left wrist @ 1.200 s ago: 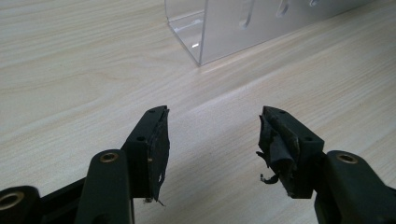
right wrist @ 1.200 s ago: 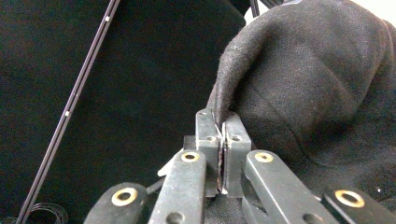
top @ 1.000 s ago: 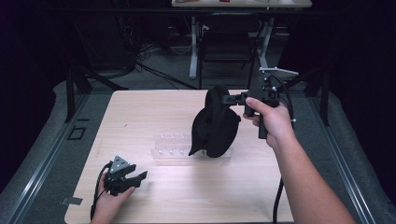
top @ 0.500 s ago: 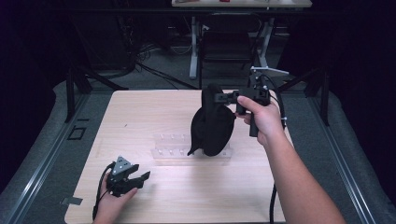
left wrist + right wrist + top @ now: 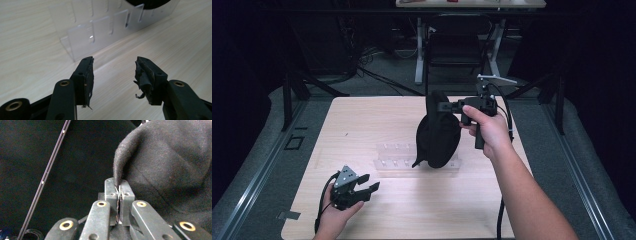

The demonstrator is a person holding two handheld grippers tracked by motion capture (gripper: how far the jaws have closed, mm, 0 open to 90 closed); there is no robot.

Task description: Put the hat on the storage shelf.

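Over the desk's (image 5: 362, 120) right half, right gripper (image 5: 447, 106) clamps the black cap (image 5: 439, 135), now lifted nearer the clear rack (image 5: 394, 156); left gripper (image 5: 371, 189), empty, has just narrowed slightly.

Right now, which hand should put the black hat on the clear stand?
Probably the right: its gripper is shut on the black hat, hanging just above the clear stand. The left gripper is open, holding nothing, nearer the table edge.

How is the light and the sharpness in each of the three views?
High view: the wooden table is lit, its surroundings dark, image slightly soft. Left gripper view: a glare spot on the clear plastic rack; the left claw is sharp. Right gripper view: dim, with the black cloth weave in focus.
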